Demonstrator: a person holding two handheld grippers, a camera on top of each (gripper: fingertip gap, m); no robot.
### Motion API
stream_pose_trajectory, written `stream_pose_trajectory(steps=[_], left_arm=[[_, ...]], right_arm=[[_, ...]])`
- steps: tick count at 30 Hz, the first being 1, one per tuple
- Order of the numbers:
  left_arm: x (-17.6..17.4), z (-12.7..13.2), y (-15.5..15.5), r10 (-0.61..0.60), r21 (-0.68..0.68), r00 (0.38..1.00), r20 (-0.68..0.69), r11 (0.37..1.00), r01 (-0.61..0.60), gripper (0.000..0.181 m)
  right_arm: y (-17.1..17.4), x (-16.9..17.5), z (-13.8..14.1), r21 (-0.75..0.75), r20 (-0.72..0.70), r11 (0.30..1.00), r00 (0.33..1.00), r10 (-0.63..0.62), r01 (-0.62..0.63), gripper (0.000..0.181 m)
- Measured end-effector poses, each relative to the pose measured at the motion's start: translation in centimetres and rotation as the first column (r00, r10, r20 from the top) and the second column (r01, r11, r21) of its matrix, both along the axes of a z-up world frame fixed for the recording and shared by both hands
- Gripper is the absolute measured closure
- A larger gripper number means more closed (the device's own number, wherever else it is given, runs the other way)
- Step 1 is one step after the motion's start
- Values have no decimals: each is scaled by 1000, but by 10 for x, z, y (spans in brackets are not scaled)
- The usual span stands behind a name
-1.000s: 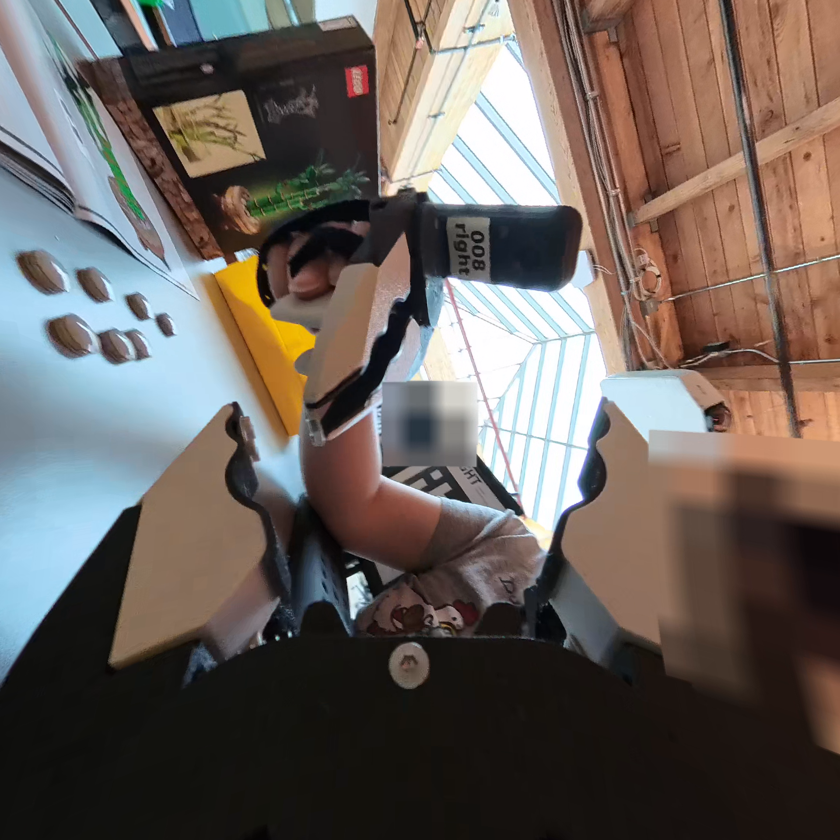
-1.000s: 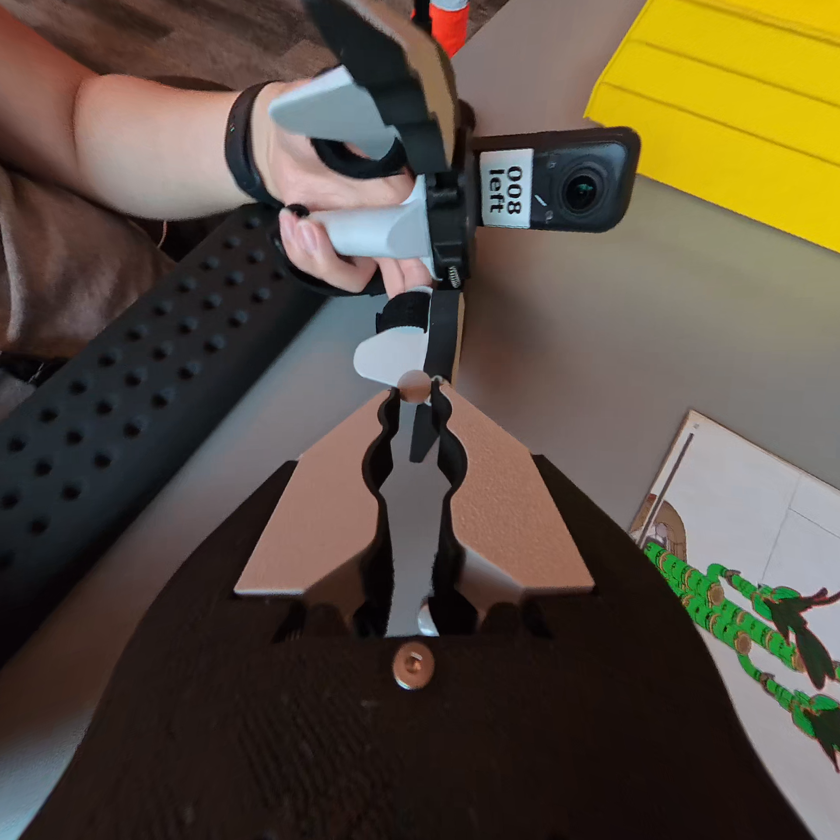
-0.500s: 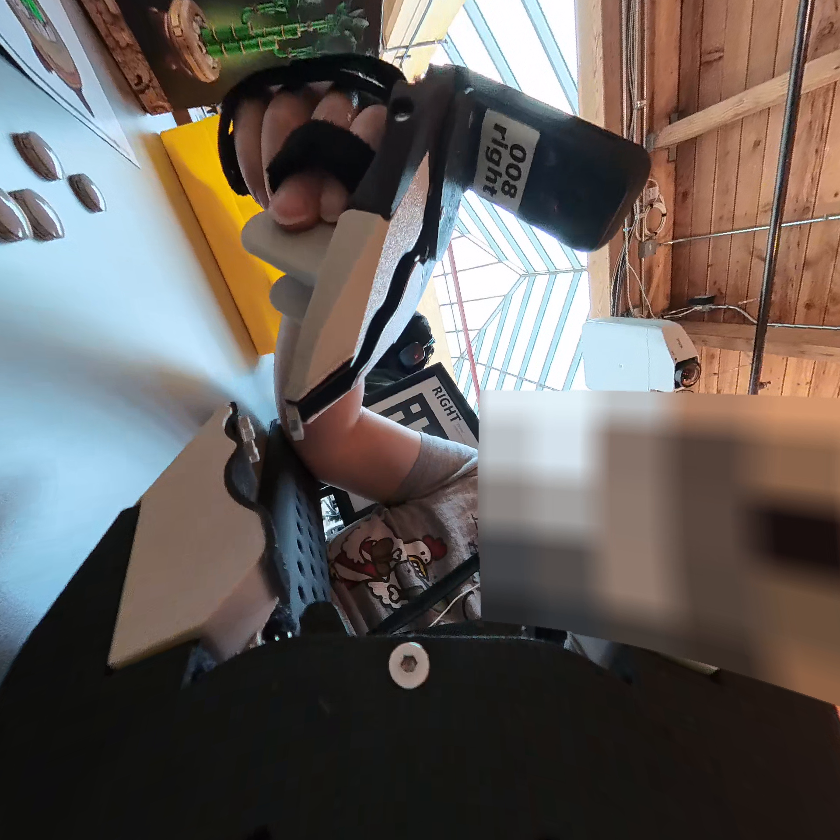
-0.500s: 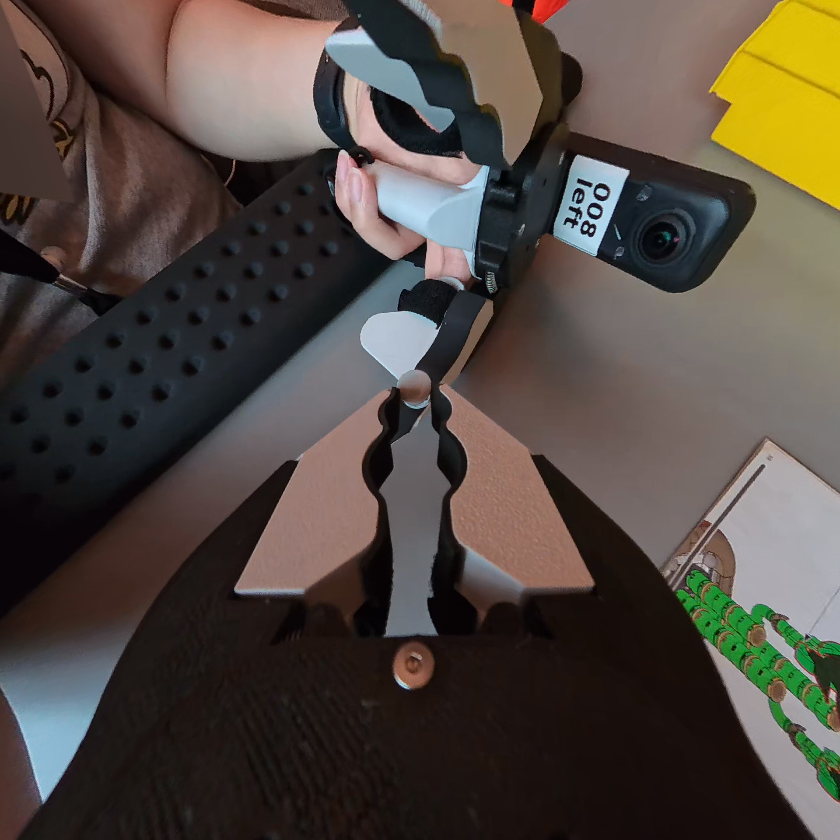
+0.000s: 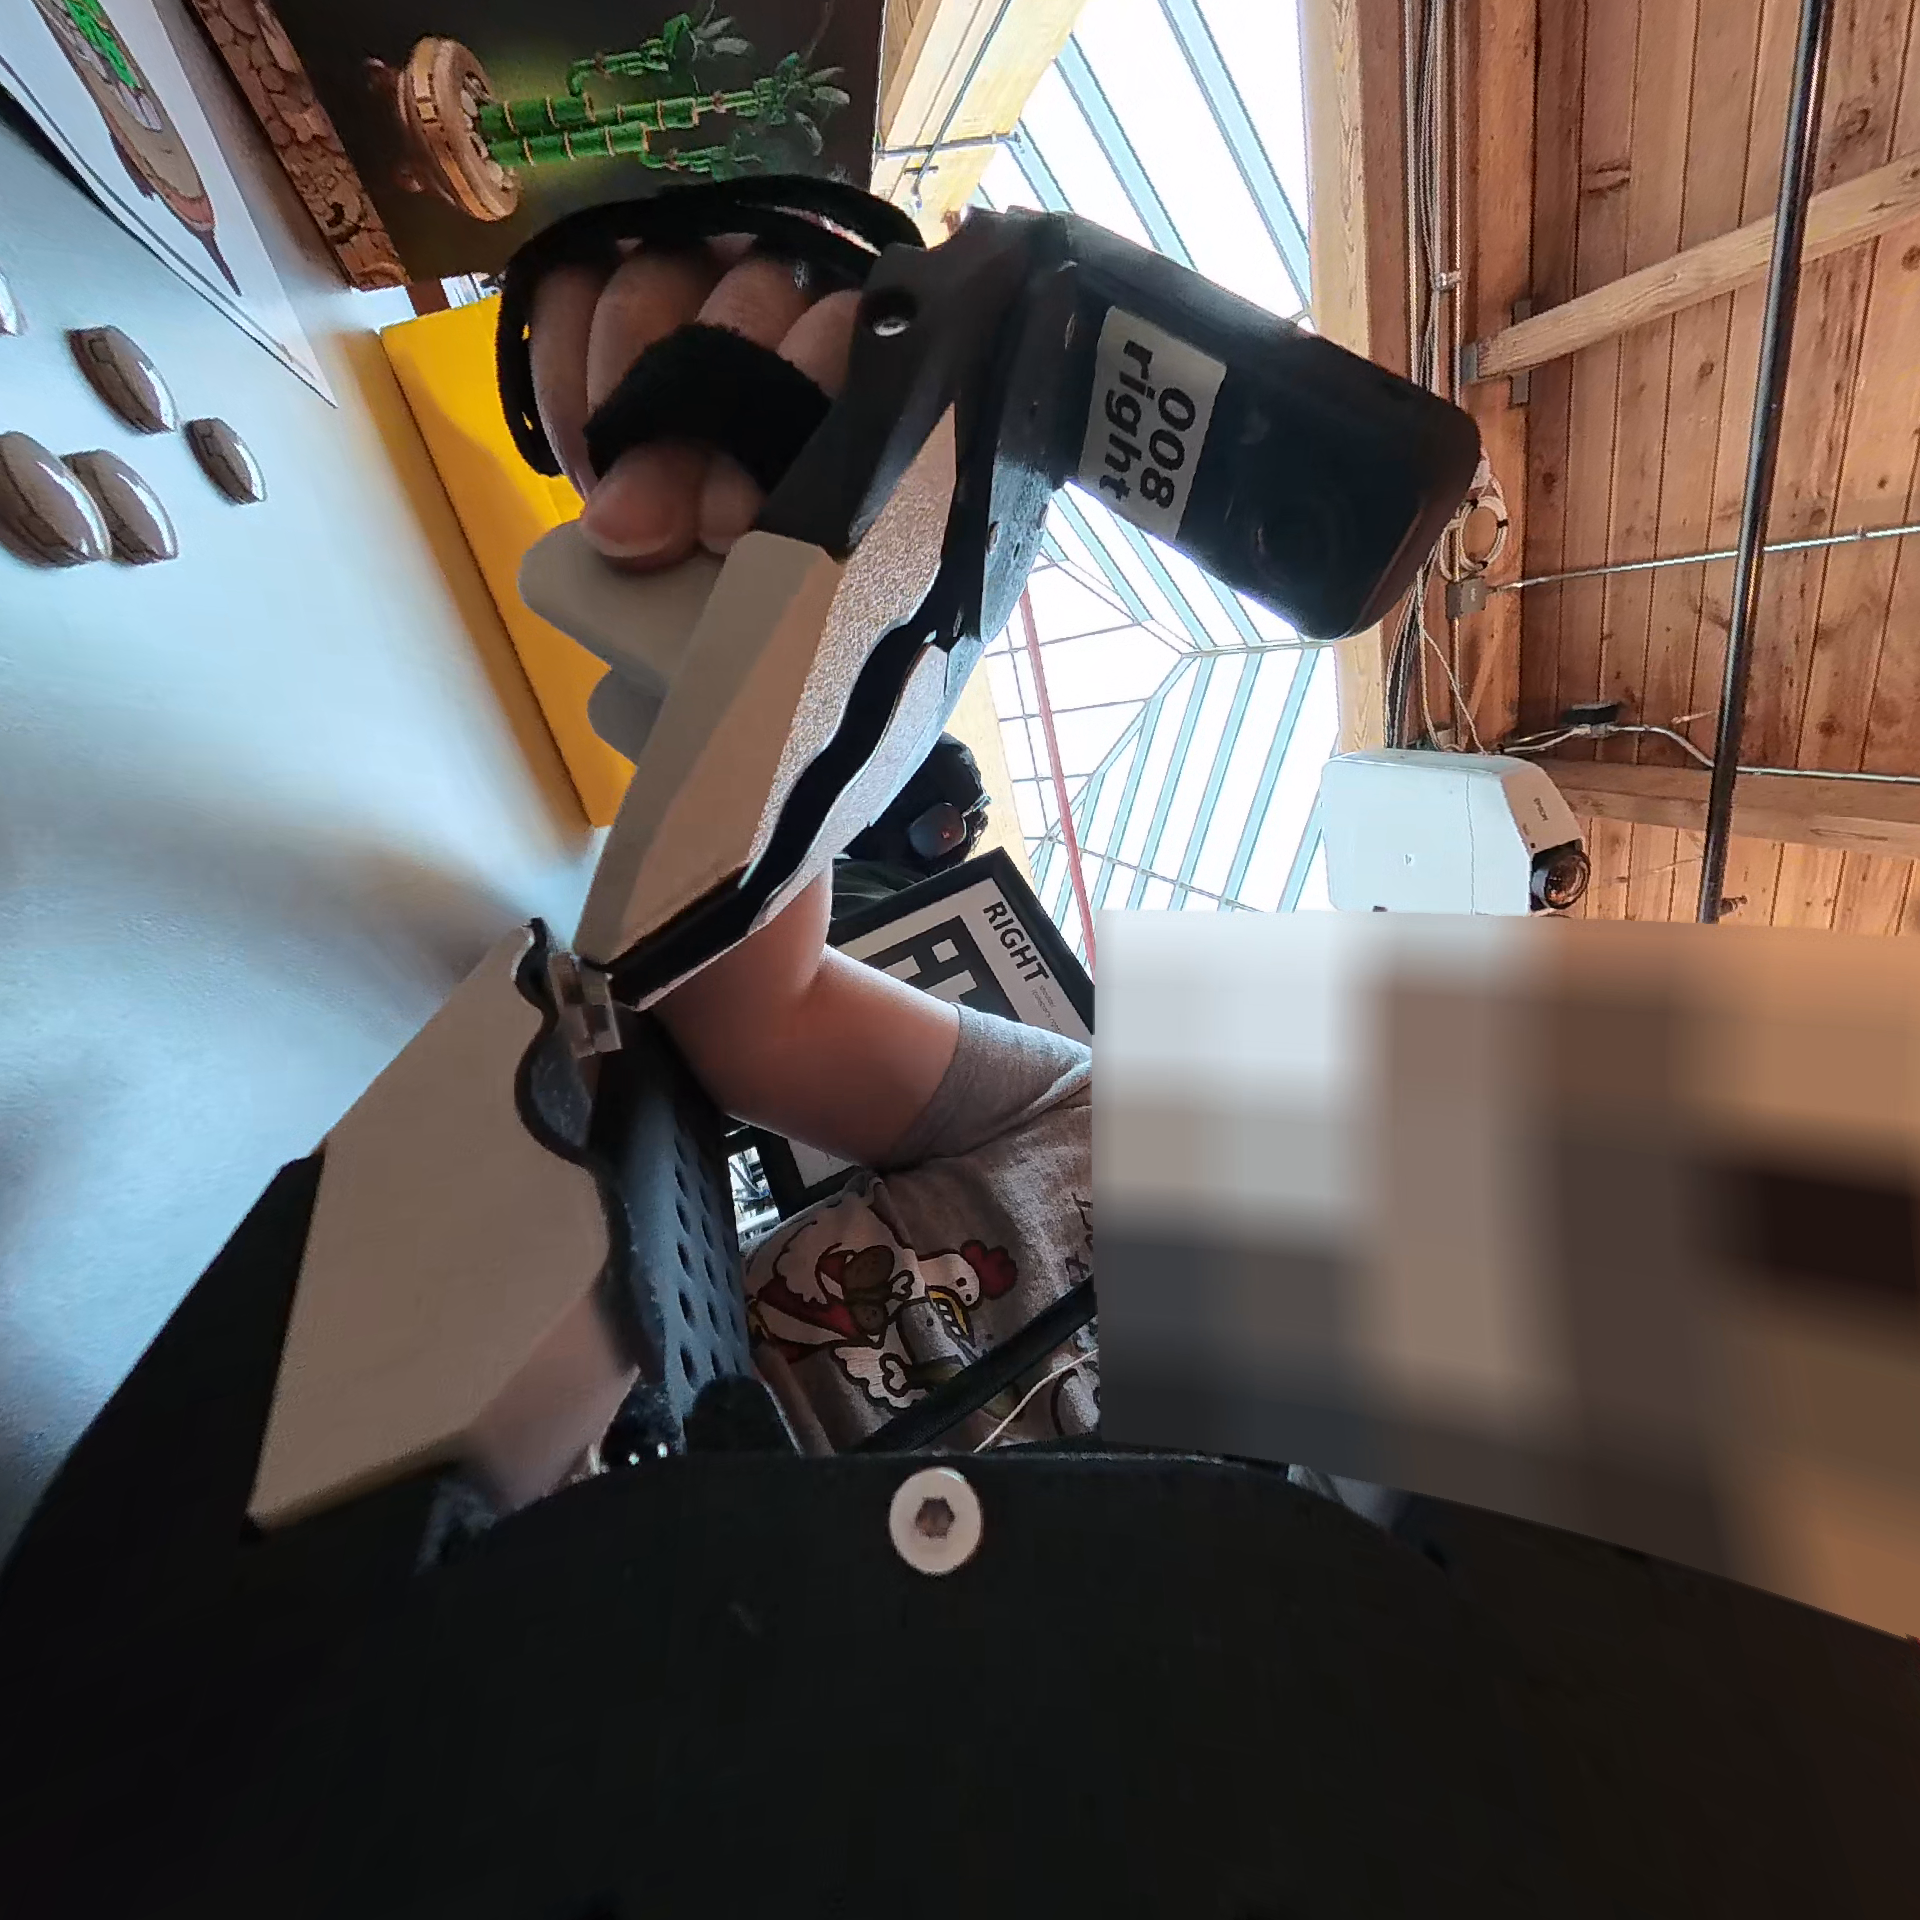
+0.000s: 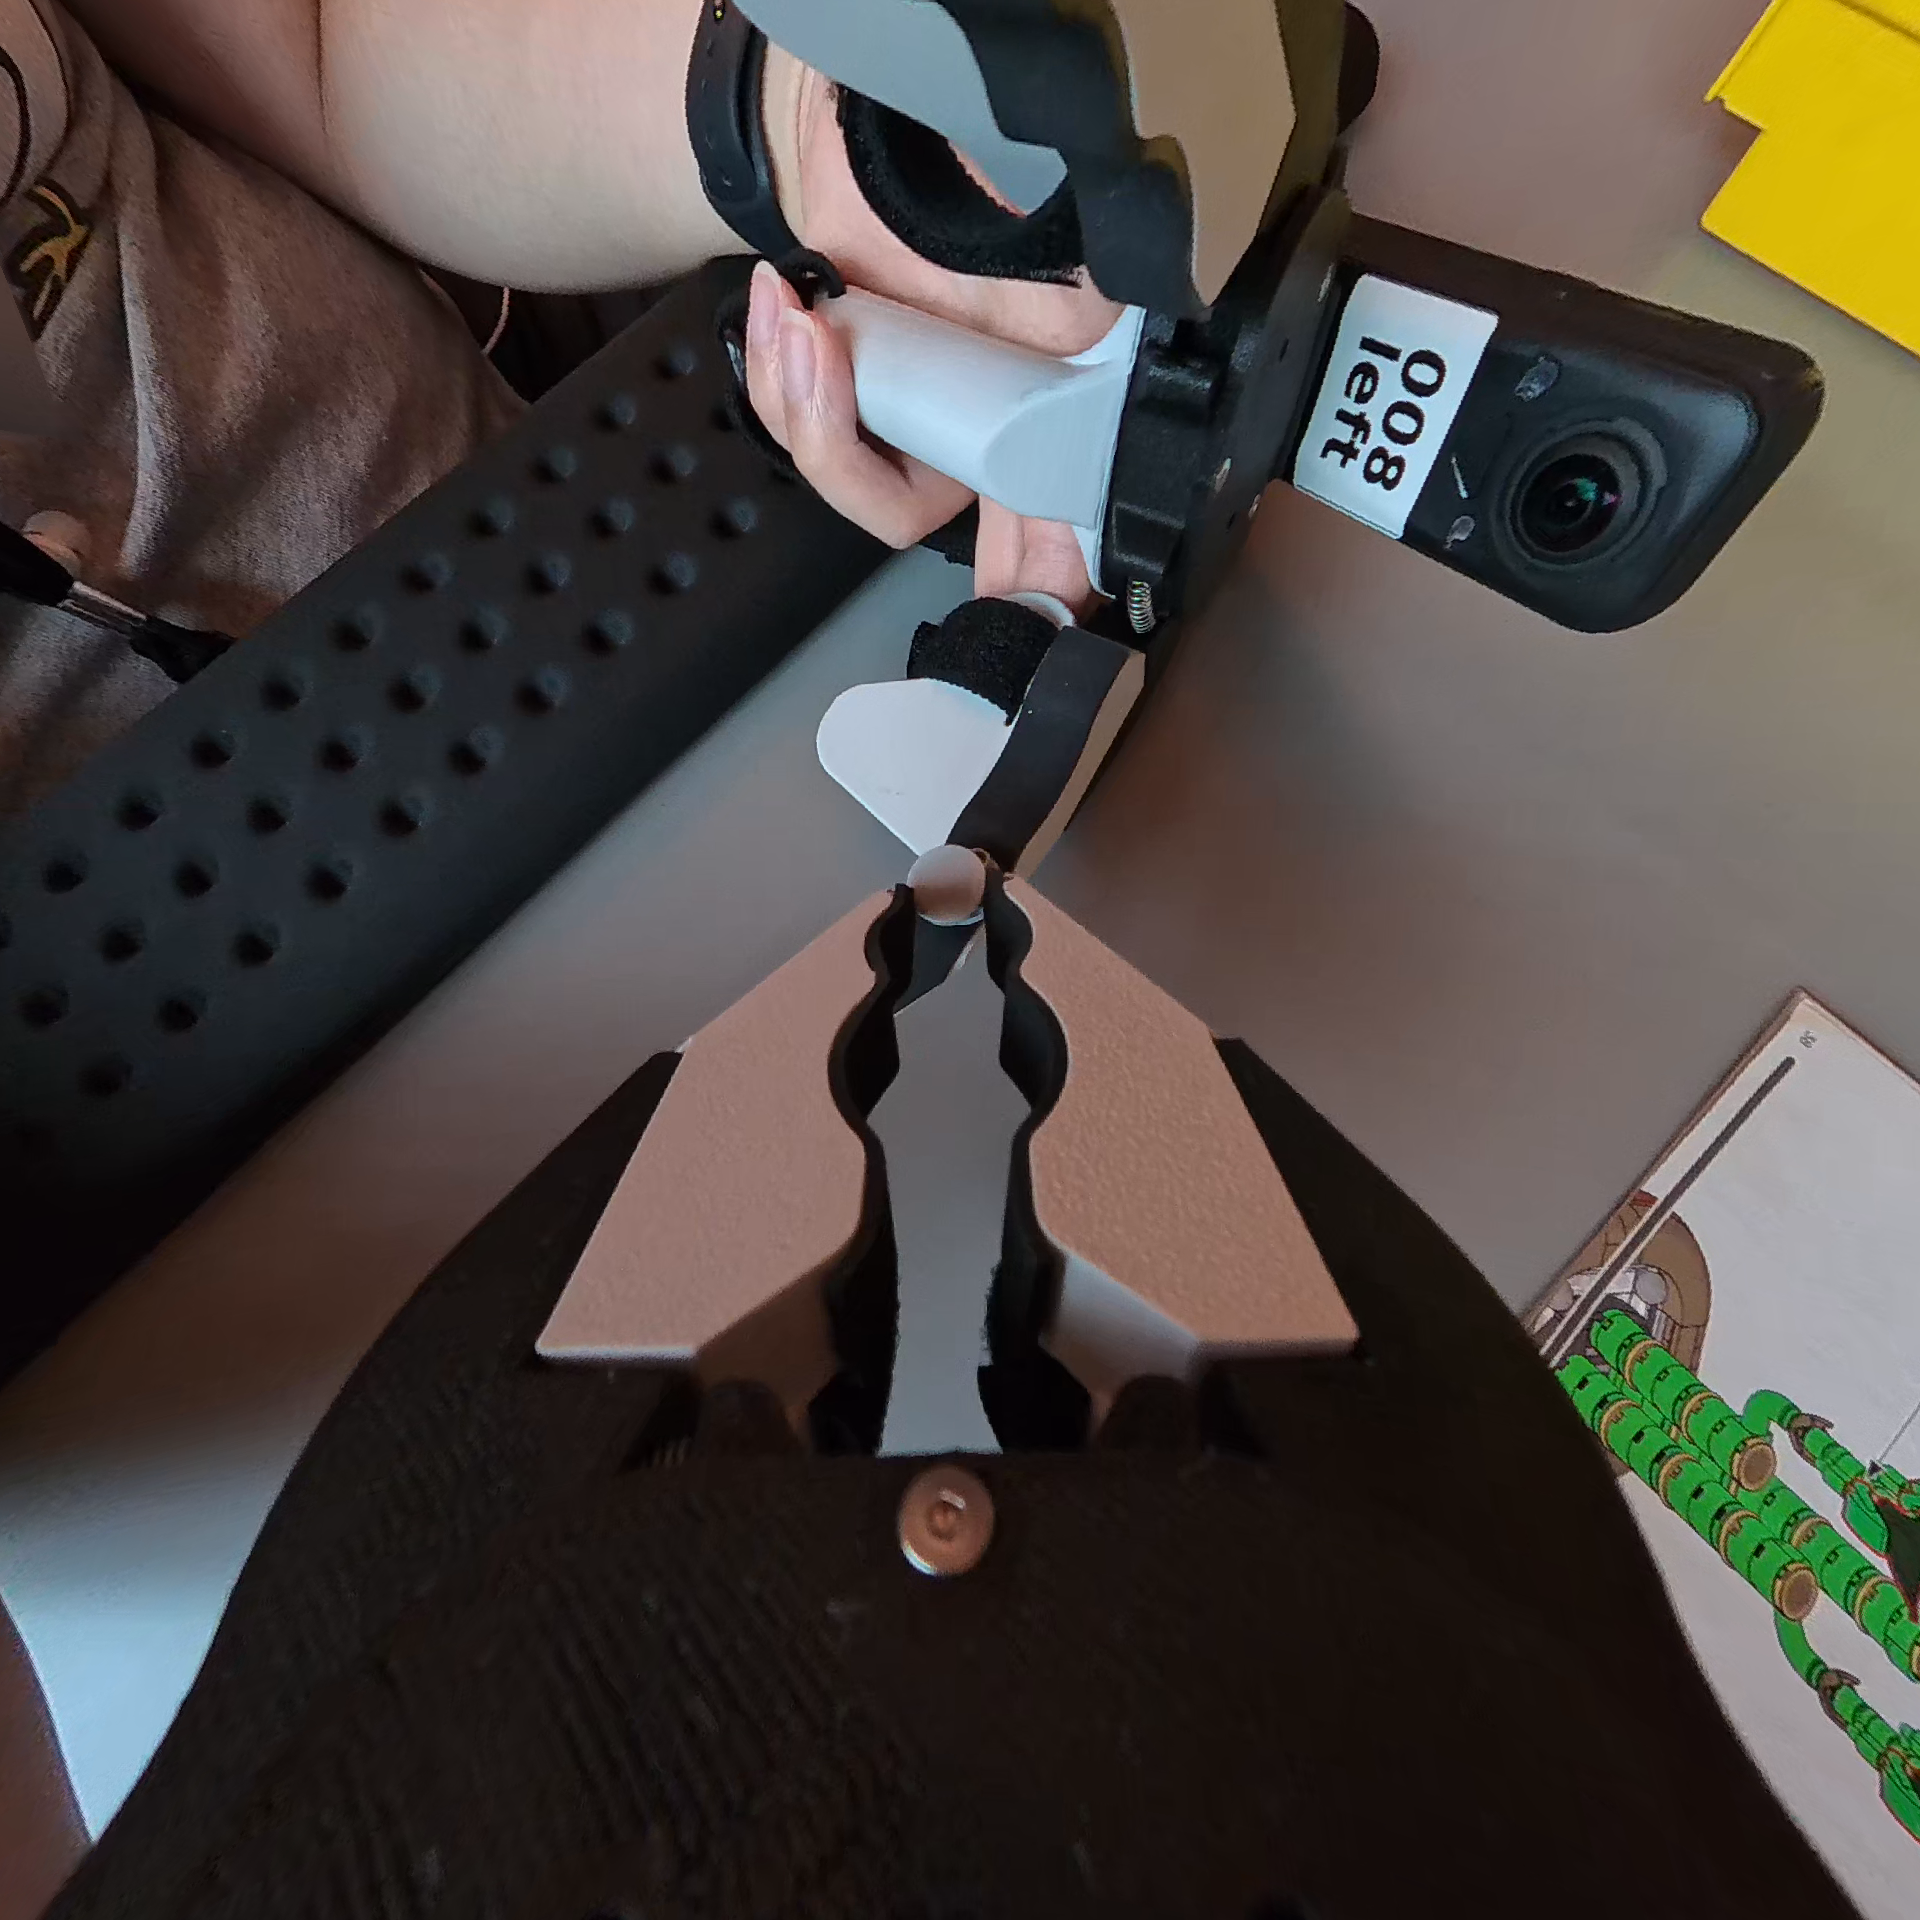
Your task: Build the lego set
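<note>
Writing: a white label with black print sits on each gripper's camera body, left (image 6: 1387,410) and right (image 5: 1148,426). There's also a black-framed printed card (image 5: 966,956) behind the person's arm. No brand mark is readable on the set box (image 5: 582,125), only a picture of green bamboo in a brown pot.

The right gripper (image 6: 943,904) is clenched on a small white lego piece (image 6: 943,885). The piece looks round end-on and stepped from the side. It's held above the desk (image 6: 1403,831) near the edge with the black studded bar (image 6: 364,727), touching one fingertip of the left gripper (image 5: 935,966). The left gripper's jaws are spread wide, gripping nothing.

Brown lego pieces (image 5: 94,488) lie loose on the desk. The instruction booklet (image 6: 1766,1403) lies open, and a yellow sheet (image 5: 488,520) sits farther in.
</note>
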State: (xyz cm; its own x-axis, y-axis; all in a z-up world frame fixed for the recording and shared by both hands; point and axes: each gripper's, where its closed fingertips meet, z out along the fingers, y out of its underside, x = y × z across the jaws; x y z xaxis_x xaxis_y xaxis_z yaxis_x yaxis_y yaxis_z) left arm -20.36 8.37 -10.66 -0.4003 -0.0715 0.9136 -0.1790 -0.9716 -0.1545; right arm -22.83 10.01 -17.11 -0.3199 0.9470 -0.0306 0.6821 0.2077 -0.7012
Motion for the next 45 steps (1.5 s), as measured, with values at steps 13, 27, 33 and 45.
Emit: stream_pose_trajectory(steps=[13,27,33,45], left_arm=[[1,-2,0,2,6,1000,-12,1000,-2,35],[0,-3,-1,-15,-3,1000,-22,1000,15,37],[0,-8,-2,-26,17,998,-65,999,27,37],[1,-16,2,-25,10,993,-113,1000,27,39]], right_arm=[[3,-2,-3,6,11,1000,1000,-12,12,168],[2,-4,-4,46,63,999,998,-23,20,169],[2,-6,-8,76,117,996,992,-46,37,169],[5,-7,-16,103,226,990,967,-121,99,170]])
